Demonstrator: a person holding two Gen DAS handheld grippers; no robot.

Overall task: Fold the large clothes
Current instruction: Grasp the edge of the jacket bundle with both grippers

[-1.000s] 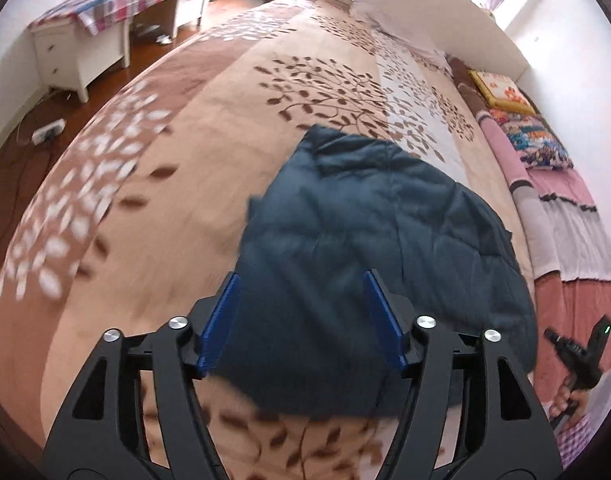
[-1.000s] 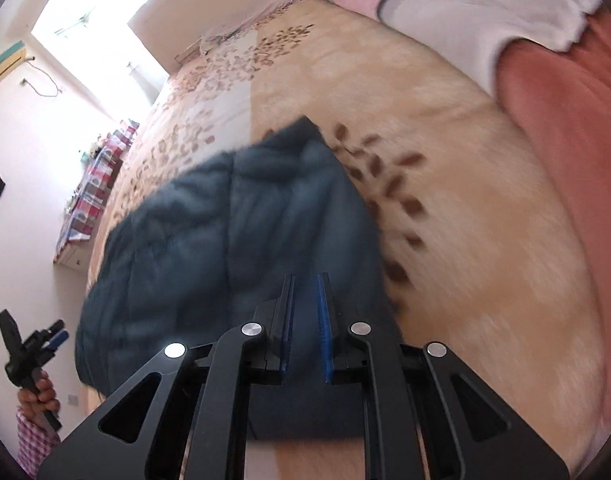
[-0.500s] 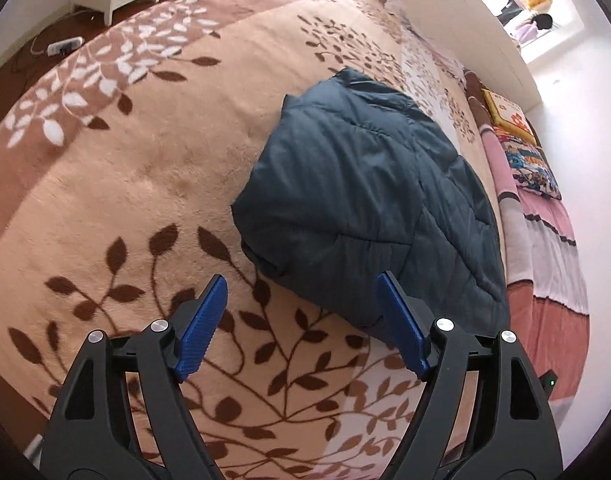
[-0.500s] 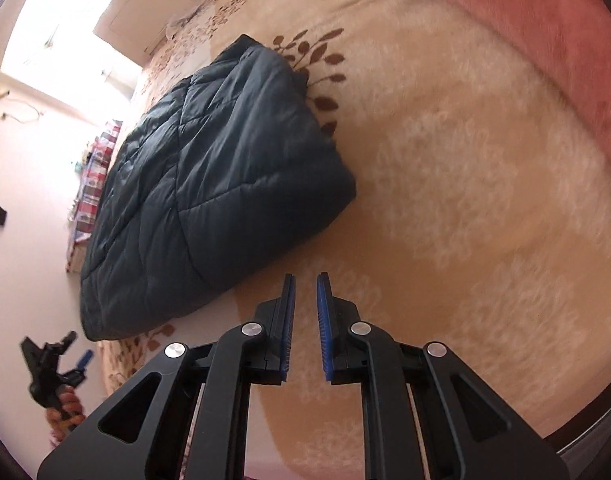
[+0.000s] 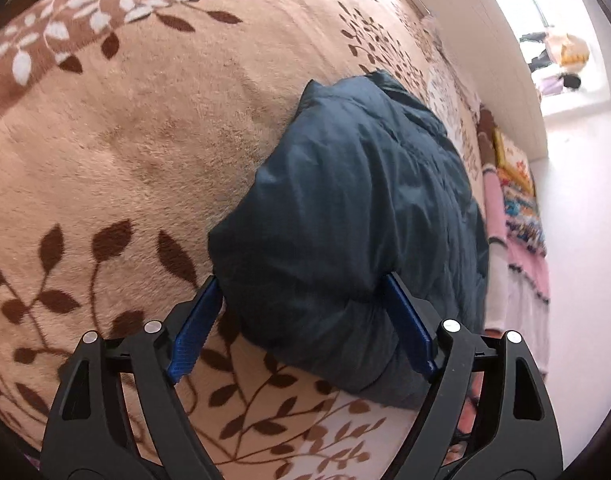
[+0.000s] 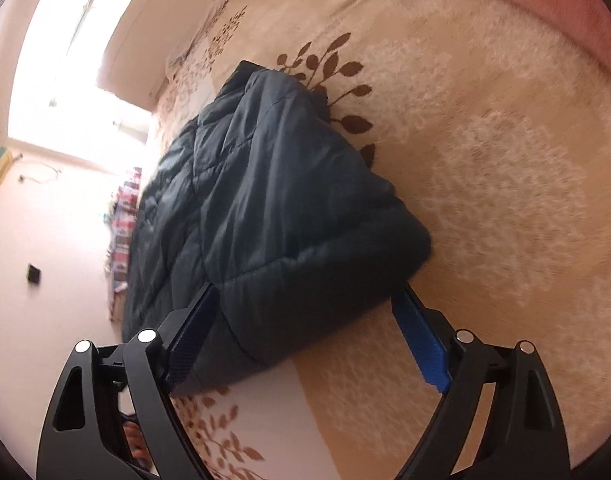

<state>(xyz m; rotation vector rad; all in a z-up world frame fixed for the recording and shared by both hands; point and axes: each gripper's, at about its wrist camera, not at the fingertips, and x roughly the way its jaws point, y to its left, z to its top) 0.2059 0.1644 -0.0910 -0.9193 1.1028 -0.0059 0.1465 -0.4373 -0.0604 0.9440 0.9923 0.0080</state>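
Observation:
A dark blue quilted jacket (image 5: 357, 208) lies folded into a thick bundle on a tan blanket with brown leaf print (image 5: 117, 152). My left gripper (image 5: 301, 292) is open, its blue fingers (image 5: 195, 324) straddling the bundle's near left corner. In the right wrist view the same jacket (image 6: 265, 200) lies on the blanket (image 6: 485, 168). My right gripper (image 6: 309, 300) is open wide, its blue fingers (image 6: 421, 344) around the bundle's near right corner. Neither gripper is closed on the fabric.
A white headboard (image 5: 477, 40) stands at the far end of the bed. Folded pink and patterned bedding (image 5: 517, 216) lies along the bed's right side next to the wall. A reddish blanket (image 6: 545, 0) borders the right wrist view. A bright window (image 6: 61, 48) is beyond.
Both grippers moved in onto the near edge of the folded jacket. My right gripper went from nearly shut to wide open. My left gripper stayed open.

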